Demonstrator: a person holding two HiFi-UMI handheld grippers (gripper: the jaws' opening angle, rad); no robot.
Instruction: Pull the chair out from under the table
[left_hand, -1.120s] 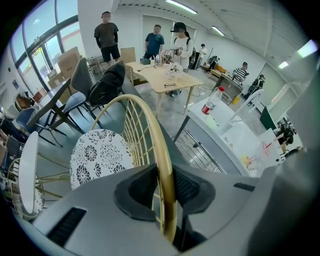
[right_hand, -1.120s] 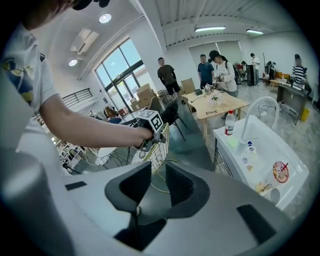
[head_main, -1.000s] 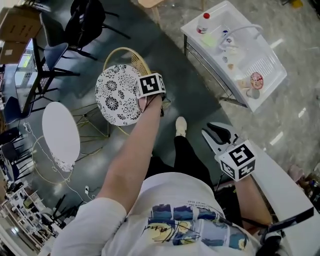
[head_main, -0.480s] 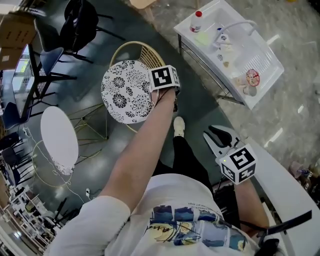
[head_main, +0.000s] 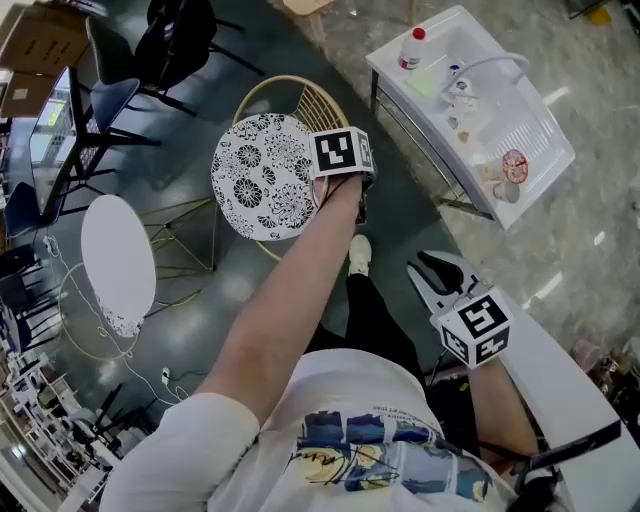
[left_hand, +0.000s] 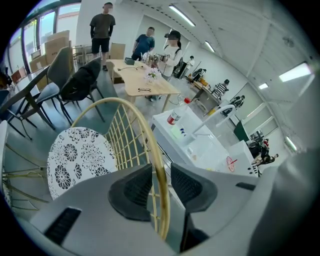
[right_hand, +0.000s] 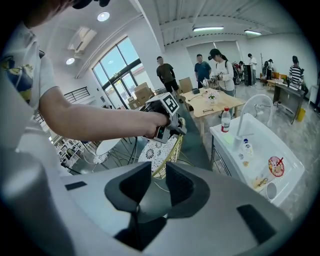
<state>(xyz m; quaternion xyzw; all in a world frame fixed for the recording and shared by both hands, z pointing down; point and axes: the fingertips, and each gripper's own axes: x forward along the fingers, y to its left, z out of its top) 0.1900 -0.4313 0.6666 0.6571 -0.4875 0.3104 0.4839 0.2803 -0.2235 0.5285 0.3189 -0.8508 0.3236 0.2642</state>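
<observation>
Left gripper (left_hand: 161, 175): released, straddling the yellow back rim (left_hand: 142, 122) of the chair (head_main: 262, 178), pads not pressing it. Just left of the jaws, the flowered seat (left_hand: 80, 157). Farther beyond the seat, apart from it, a round white table (head_main: 118, 262). Right gripper (right_hand: 159, 182): spread, empty, well back from the chair.

The chair (head_main: 298, 103) is thin, shiny gold metal wire; its seat (head_main: 262, 175) is matt printed cloth. The left tongs (left_hand: 161, 186) and right tongs (right_hand: 159, 184) are matt grey plastic with darker ribbed pads (left_hand: 134, 189). The floor (head_main: 405, 200) is smooth, glossy grey; the sink (head_main: 545, 150) glossy white.
</observation>
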